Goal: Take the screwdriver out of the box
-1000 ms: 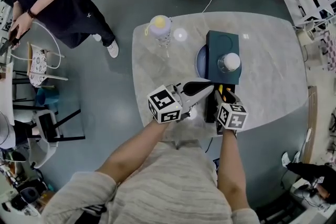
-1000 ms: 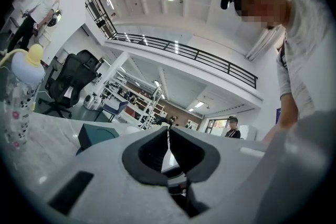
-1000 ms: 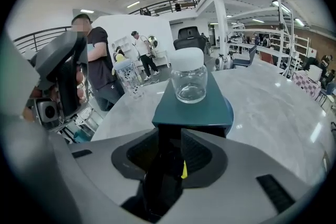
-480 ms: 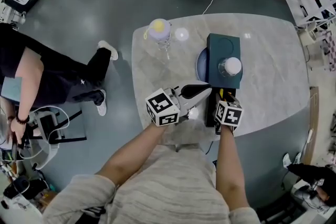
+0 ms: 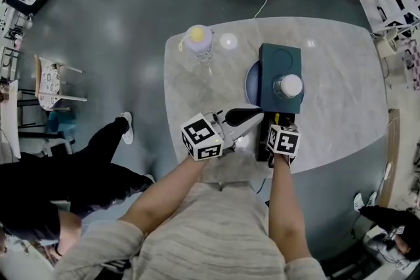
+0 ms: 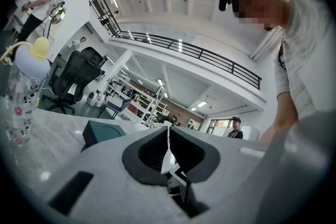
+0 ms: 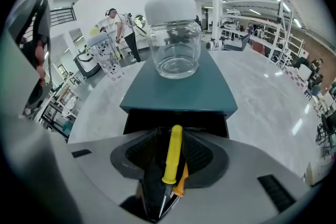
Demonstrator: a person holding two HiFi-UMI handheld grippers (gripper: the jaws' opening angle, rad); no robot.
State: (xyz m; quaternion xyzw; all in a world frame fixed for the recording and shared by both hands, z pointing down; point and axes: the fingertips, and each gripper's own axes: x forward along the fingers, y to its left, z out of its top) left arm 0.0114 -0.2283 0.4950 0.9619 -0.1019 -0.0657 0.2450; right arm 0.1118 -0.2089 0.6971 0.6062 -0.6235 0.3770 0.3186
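right gripper view
right gripper (image 7: 175, 139): jaws standing wide, having just been opening; pads not pressing on anything
screwdriver (image 7: 171, 157): yellow handle lying lengthwise midway between the two jaws, with a gap on each side; metal tip pointing toward the camera
orange-handled tool (image 7: 181, 185): lying just beside the screwdriver, partly under it
box (image 7: 181, 89): teal, sitting straight ahead of the jaws; black tray (image 7: 140, 122) showing at its near end, with the screwdriver's handle end reaching toward it
glass jar (image 7: 175, 42): white lid, standing upright on top of the box
table (image 7: 262, 92): marbled top, carrying the box

left gripper view
left gripper (image 6: 168, 136): jaws pressing together, nothing between them
bottle (image 6: 23, 92): clear with a yellow cap, standing upright at far left
box: only a teal corner peeking over the jaws; screwdriver not showing here

head view
left gripper (image 5: 252, 115): lying level, tip sitting just beside the box's near left corner
right gripper (image 5: 277, 122): tilting down over the black tray at the box's near end
screwdriver (image 5: 276, 117): a yellow sliver showing right at the right gripper's jaws
plate (image 5: 250, 80): blue, sticking out from under the box's left side
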